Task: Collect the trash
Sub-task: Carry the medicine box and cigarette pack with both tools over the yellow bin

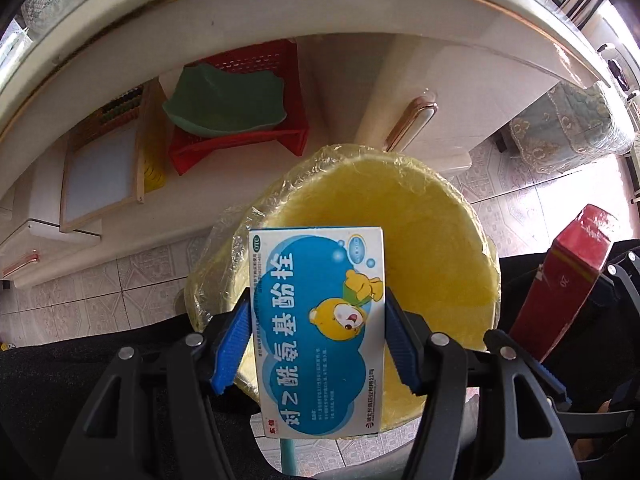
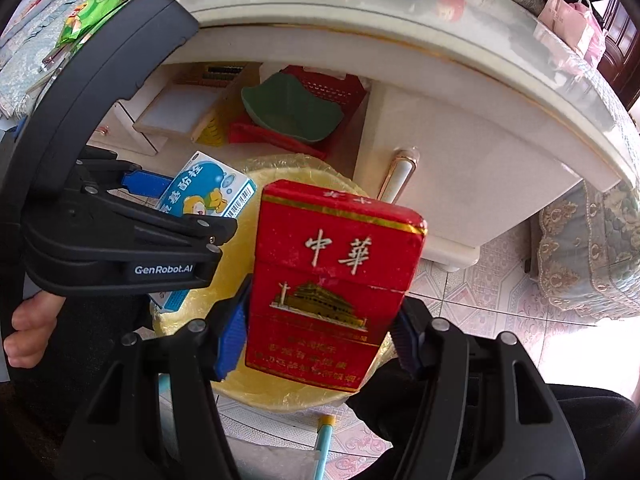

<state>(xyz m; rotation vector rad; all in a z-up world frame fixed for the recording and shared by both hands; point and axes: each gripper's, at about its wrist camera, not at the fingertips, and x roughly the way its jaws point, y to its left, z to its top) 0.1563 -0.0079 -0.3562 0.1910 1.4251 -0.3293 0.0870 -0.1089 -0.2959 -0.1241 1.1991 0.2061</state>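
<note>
left claw (image 1: 318,332) squeezes blue box (image 1: 318,332) by its sides, right over yellow bin (image 1: 440,248). right claw (image 2: 320,332) squeezes red pack (image 2: 332,280) over same bin. both things up in air, not in bin yet. risk: claws close together, could bump; box let go near rim could bounce to floor (image 1: 100,280). count: two claws, one box, one pack, one bin. more stuff on table (image 2: 440,40) above.
</note>
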